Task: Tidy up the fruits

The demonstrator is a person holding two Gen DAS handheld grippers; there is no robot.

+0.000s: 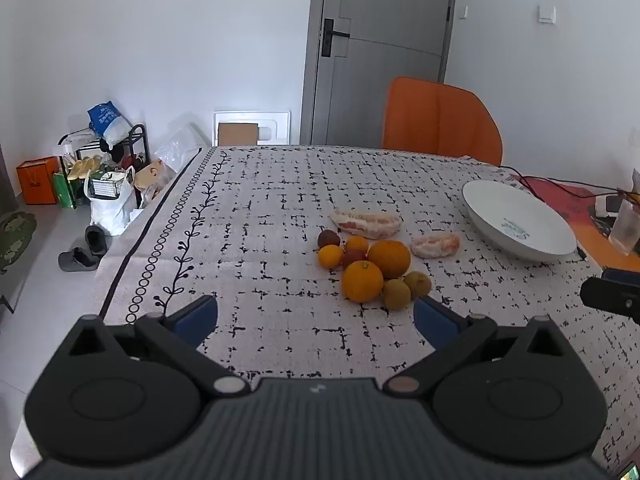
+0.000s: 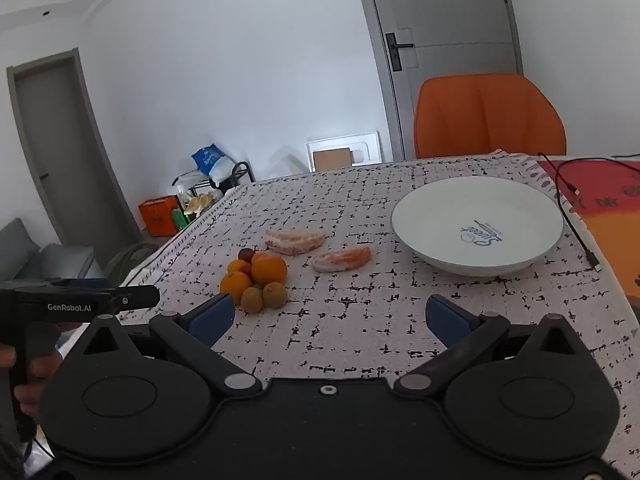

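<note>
Grey-white cloth (image 1: 280,208) with a black broken-grid print covers the table, and its bordered edge runs along the 9 o'clock side in the left wrist view, with floor beyond it. The left gripper (image 1: 316,316) has its blue fingers (image 1: 198,316) spread wide with nothing between them, and bare cloth lies from them to the fruit. The fruit pile (image 1: 370,266), oranges, small brownish-green fruits and dark red ones touching in a cluster, lies at about 1 o'clock from that gripper, near its right finger. Two peeled citrus segments (image 1: 366,224) lie just behind the pile. A white plate (image 2: 478,224) stands at 1 o'clock in the right wrist view, near the cloth's right edge, where a black cable (image 2: 576,220) runs. The right gripper (image 2: 330,318) also stands wide apart and empty over open cloth. An orange chair (image 2: 490,116) stands at the far table edge.
</note>
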